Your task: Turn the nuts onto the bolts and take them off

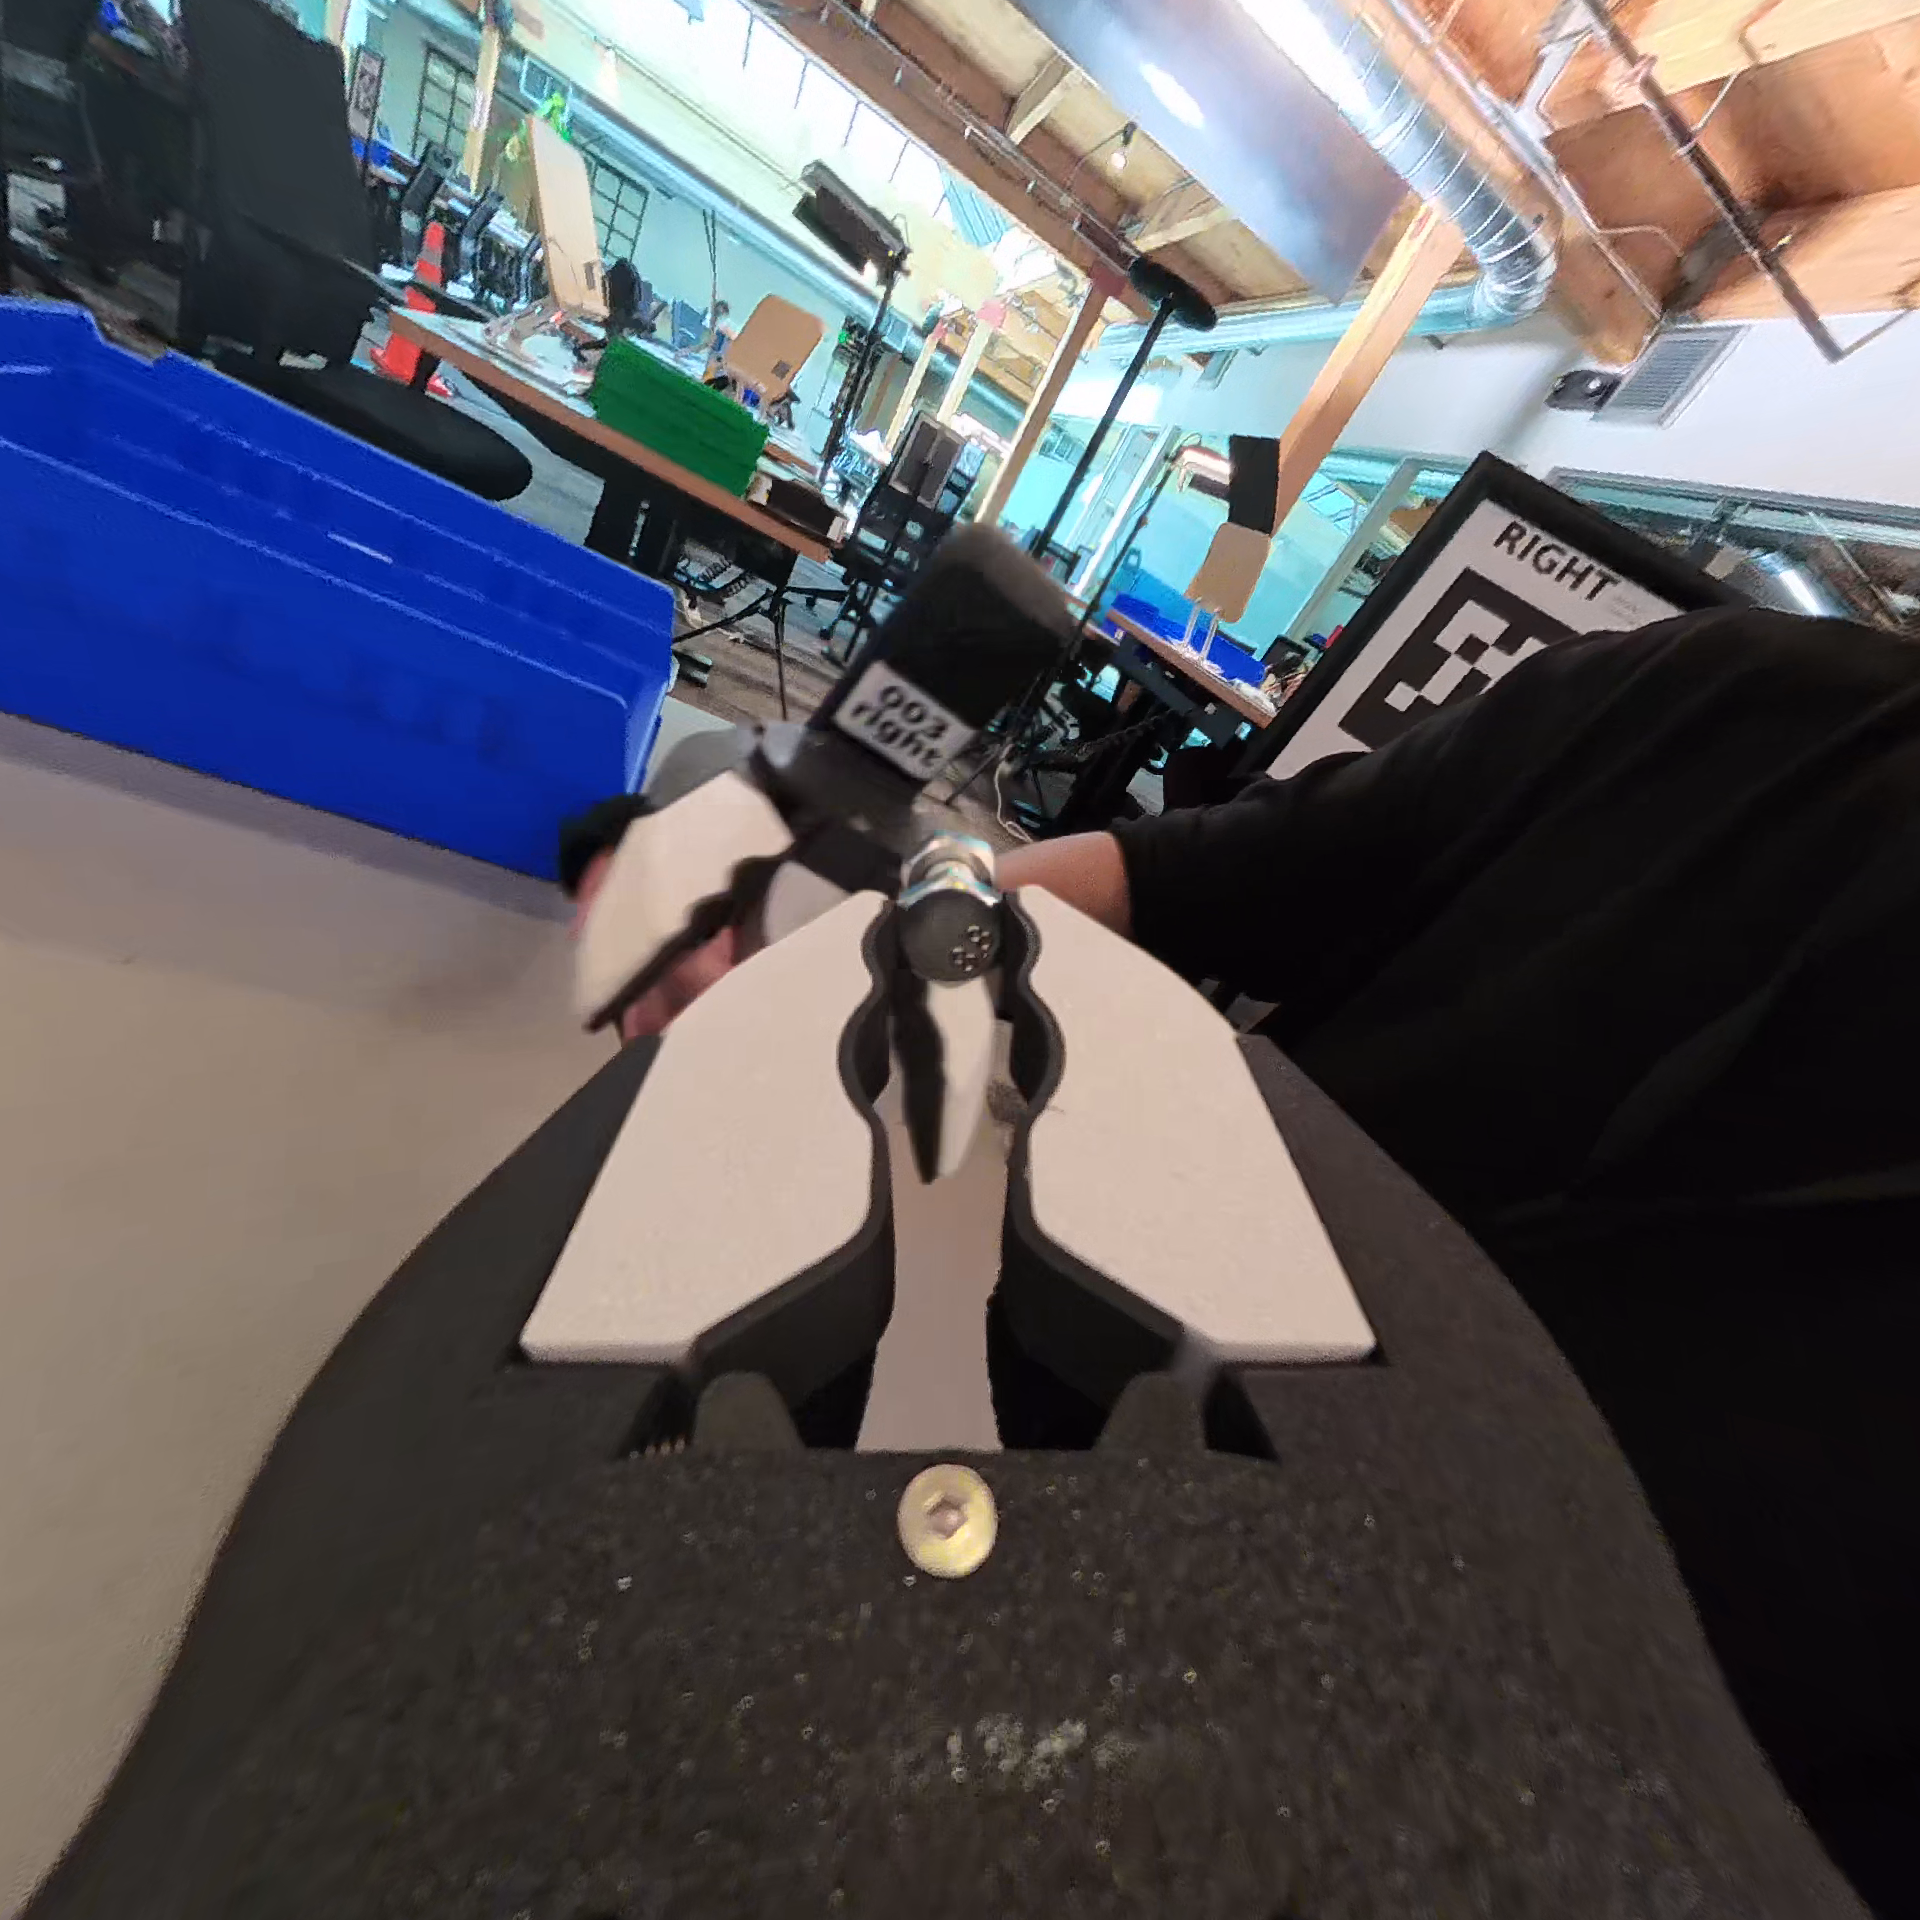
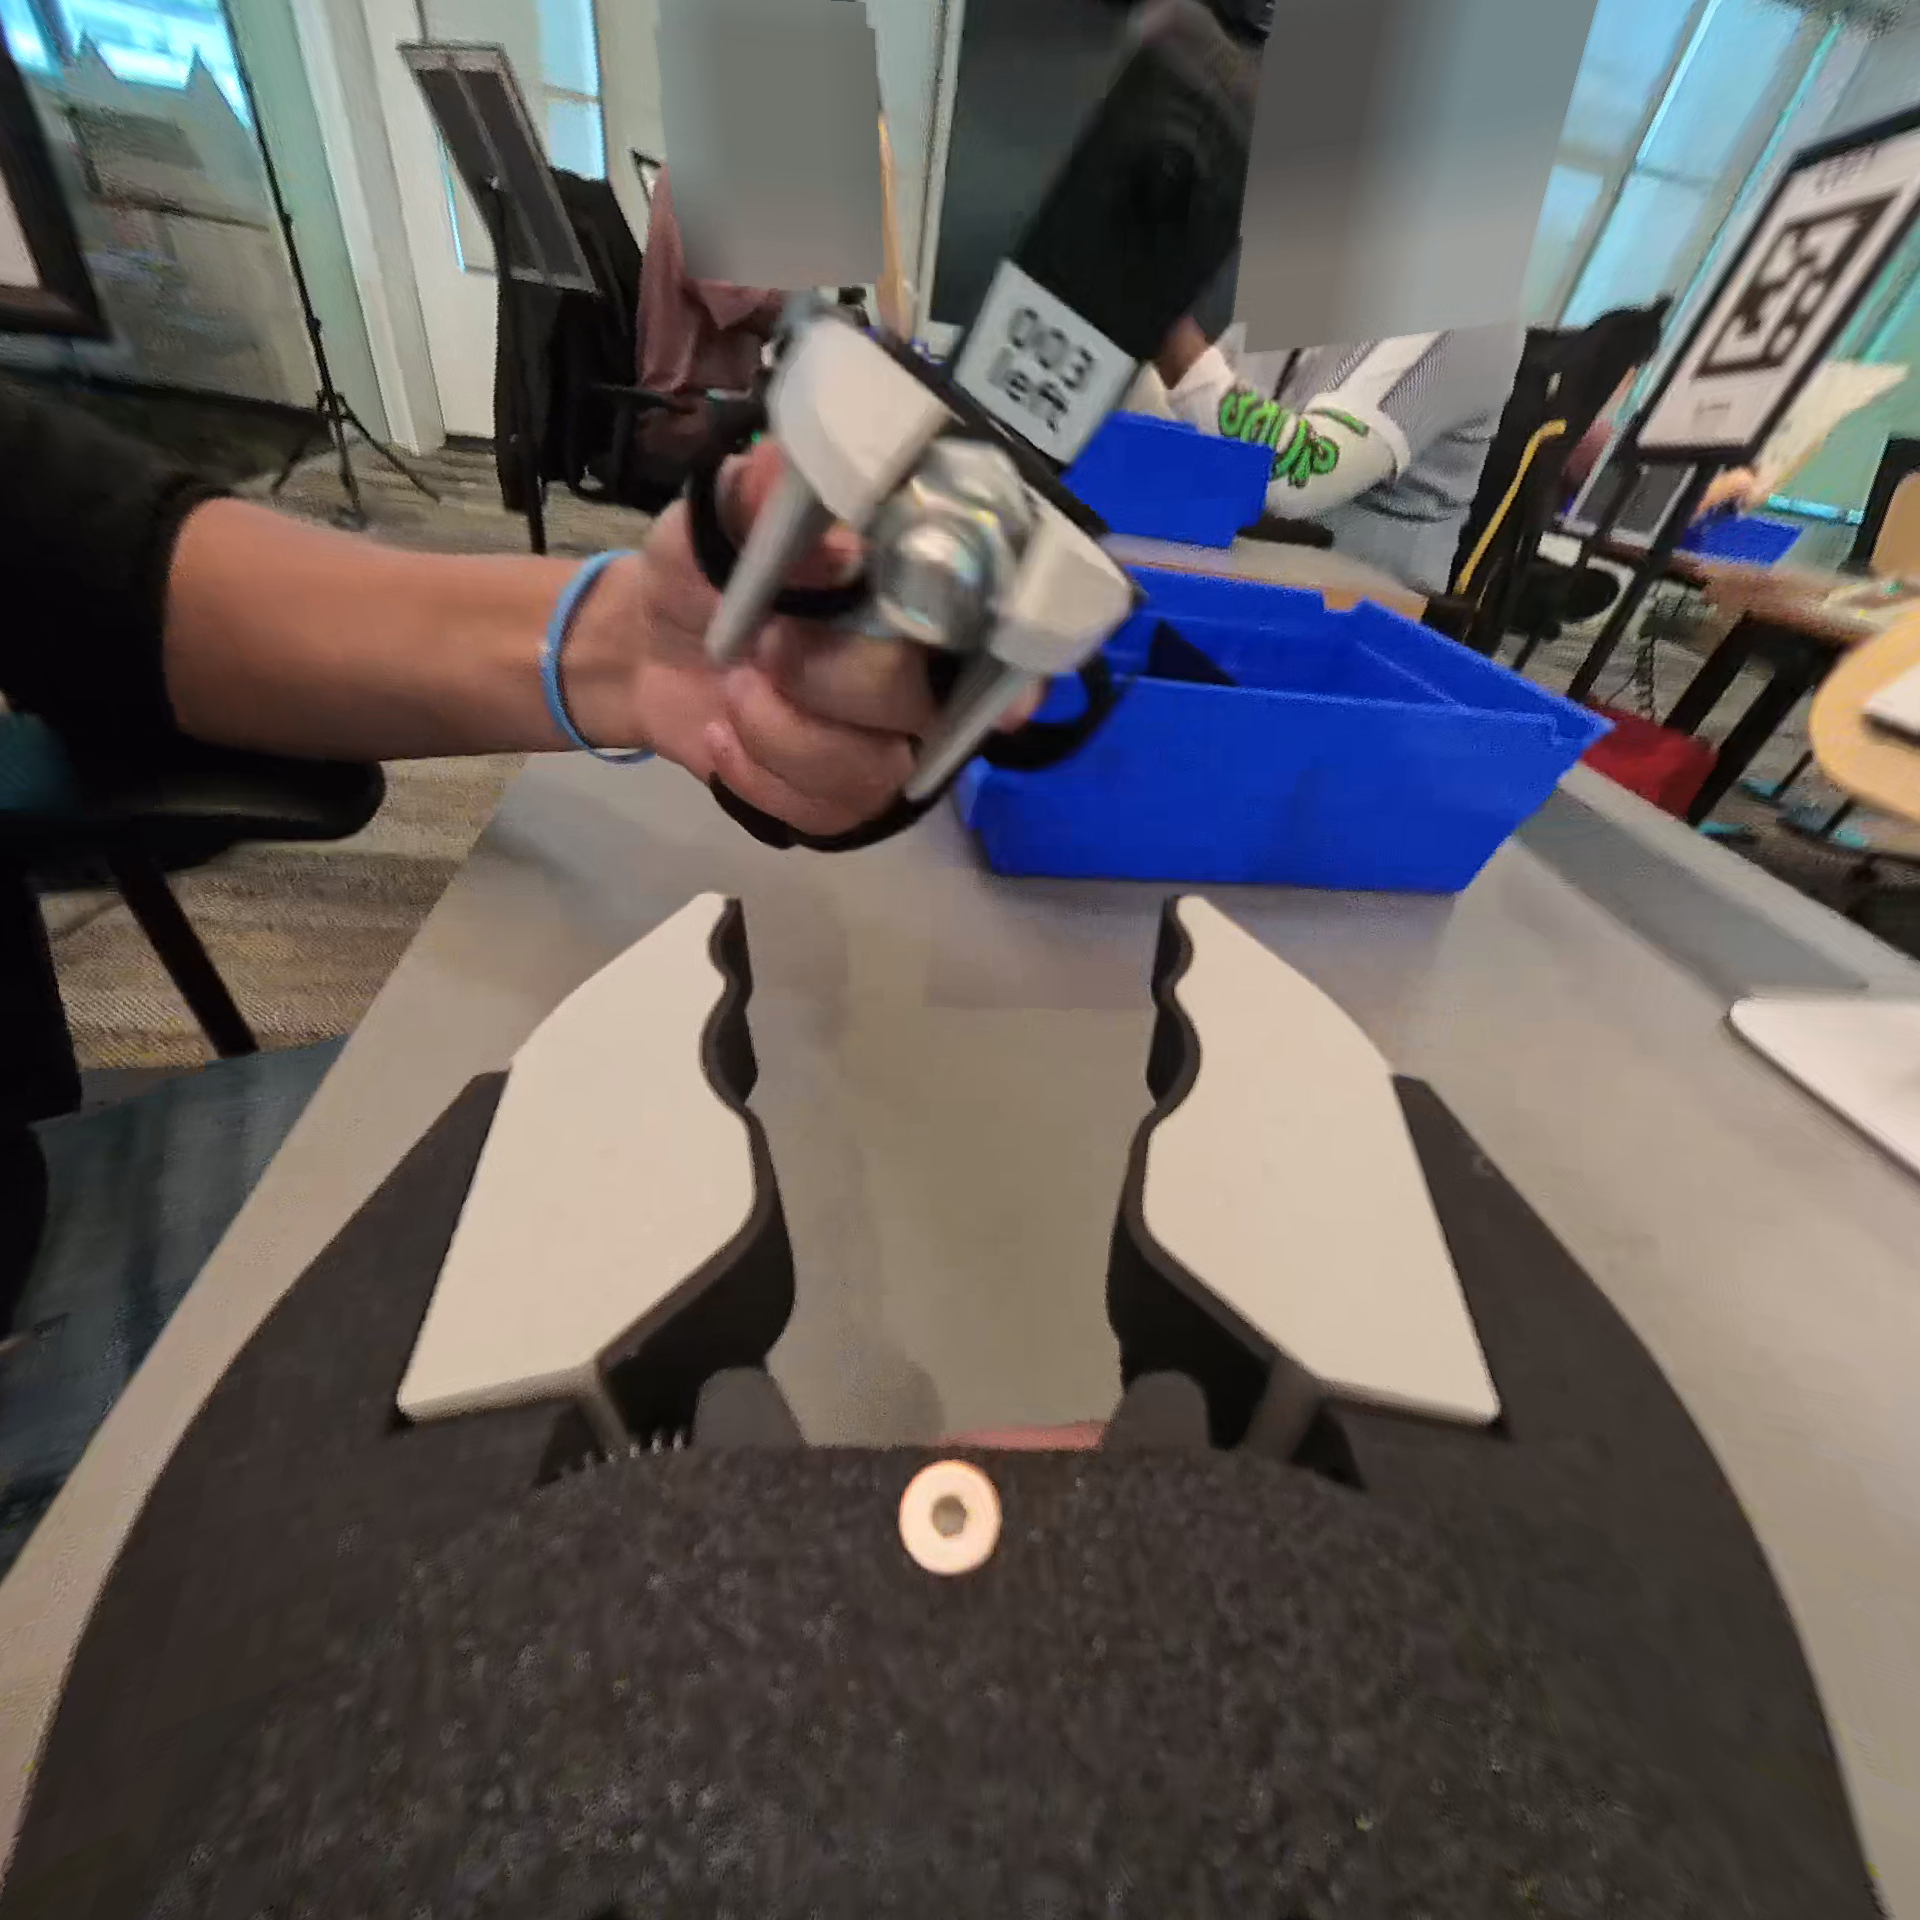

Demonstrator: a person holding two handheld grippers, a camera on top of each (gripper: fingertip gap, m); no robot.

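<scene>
My left gripper [image 1: 951, 920] is shut on a silver bolt [image 1: 951, 940] and holds it in the air above the table. A hex nut [image 1: 945, 868] sits on the bolt just beyond the fingertips. In the right wrist view the left gripper [image 2: 956, 530] faces me, with the bolt's end [image 2: 920, 587] pointing my way and the nut [image 2: 982, 494] behind it. My right gripper [image 2: 951, 914] is open and empty, a short way in front of and below the bolt. One of its white fingers [image 1: 675, 894] shows past the left gripper.
A blue plastic bin [image 2: 1299, 748] stands on the grey table [image 2: 935, 1049] behind the grippers; it also shows in the left wrist view [image 1: 260, 582]. A white flat object [image 2: 1839, 1060] lies at the table's right edge. A framed marker board [image 1: 1507, 644] stands beyond the table. The tips of one gripper are about 6 cm away from the tips of the other.
</scene>
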